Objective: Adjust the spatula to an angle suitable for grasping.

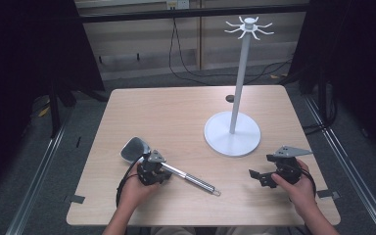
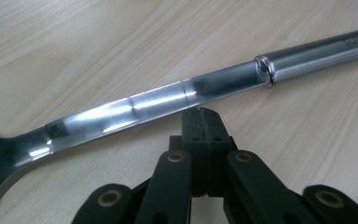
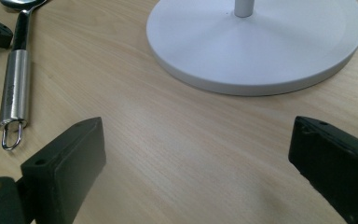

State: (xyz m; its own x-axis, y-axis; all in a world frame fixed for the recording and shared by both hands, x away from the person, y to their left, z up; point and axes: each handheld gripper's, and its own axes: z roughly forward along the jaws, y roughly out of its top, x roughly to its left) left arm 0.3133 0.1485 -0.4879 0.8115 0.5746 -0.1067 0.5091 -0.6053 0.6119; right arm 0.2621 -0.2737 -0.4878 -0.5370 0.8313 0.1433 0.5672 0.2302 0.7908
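Polished steel ladle (image 1: pixel 169 169) lies flat beside left hand-held gripper (image 1: pixel 152 169).

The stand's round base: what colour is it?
Plain white; the stand's base shows best in the right gripper view.

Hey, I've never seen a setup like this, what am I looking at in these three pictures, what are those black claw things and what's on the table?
A person sits at a light wooden table, holding a black two-jaw gripper in each hand. One picture looks down from above; the other two come from cameras riding on the grippers.

On the table lie a shiny steel ladle with a tube handle and a white stand with a round base, a tall pole and hooks on top.

The left gripper has its jaws pressed together beside the ladle's thin neck; they seem to hold nothing. The right gripper is open wide above bare wood, near the stand's base.
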